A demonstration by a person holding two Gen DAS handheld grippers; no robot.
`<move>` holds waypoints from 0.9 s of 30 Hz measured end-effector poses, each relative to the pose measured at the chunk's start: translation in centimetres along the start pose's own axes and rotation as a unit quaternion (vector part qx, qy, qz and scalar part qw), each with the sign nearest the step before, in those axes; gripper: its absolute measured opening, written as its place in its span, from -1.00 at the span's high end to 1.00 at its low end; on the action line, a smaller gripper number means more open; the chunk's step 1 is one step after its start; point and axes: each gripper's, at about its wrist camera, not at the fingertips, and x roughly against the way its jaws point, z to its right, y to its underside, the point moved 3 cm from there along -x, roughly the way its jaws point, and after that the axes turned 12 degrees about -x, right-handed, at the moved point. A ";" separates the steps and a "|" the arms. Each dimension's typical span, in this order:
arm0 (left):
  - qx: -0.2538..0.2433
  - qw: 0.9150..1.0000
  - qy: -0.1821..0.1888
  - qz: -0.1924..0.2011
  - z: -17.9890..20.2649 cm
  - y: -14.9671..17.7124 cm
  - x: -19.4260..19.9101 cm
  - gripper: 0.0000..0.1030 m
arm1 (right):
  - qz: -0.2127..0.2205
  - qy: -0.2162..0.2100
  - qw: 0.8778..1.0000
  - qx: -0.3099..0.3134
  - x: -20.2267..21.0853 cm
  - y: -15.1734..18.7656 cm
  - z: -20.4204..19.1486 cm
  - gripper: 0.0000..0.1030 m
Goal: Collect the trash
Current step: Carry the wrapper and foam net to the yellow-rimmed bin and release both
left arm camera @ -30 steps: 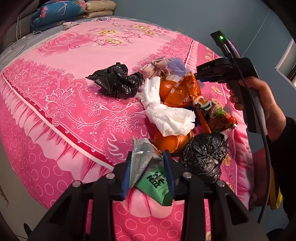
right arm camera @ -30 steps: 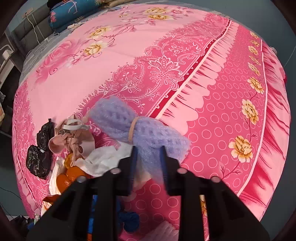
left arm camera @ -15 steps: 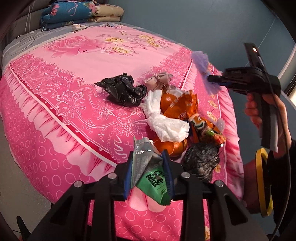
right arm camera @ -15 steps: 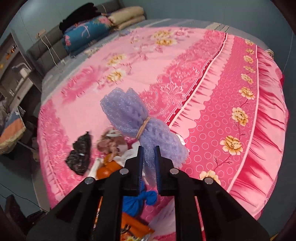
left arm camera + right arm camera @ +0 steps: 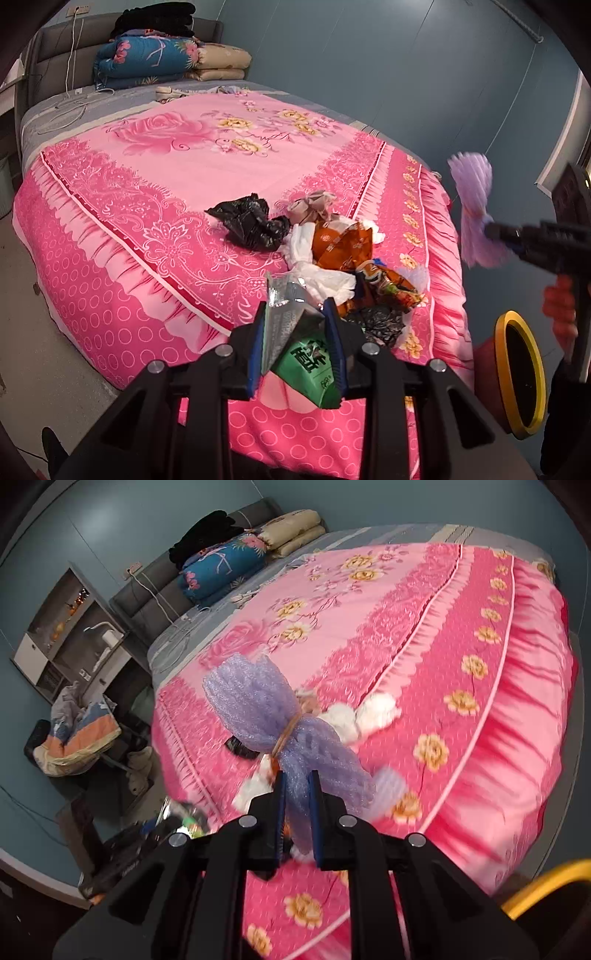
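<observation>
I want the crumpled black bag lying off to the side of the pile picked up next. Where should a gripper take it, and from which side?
Grip the raised, bunched ridge in the middle of the black bag, coming down from above. It lies crumpled on the bedspread, and its folds stand up enough to pinch. Approach from its open left side; the trash pile crowds its right.

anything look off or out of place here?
Yes: a pile of trash sits on the pink bedspread near its foot corner: crumpled black bags, white tissue, orange snack wrappers. The left gripper holds a green carton; the right gripper holds purple foam netting. Nothing looks spilled.
</observation>
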 end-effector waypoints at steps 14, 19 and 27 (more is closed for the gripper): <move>-0.071 0.997 0.026 0.035 8.7 -1.9 3.3 0.46 | 0.070 -0.039 0.996 -0.048 11.6 6.8 4.1 0.77; -0.101 0.993 0.061 0.031 13.1 -2.6 3.9 0.46 | 0.140 -0.026 0.988 -0.057 16.8 7.0 5.2 0.77; -0.135 0.982 0.133 0.007 20.6 -4.0 2.4 0.46 | 0.238 0.004 0.969 -0.070 25.0 7.1 7.1 0.77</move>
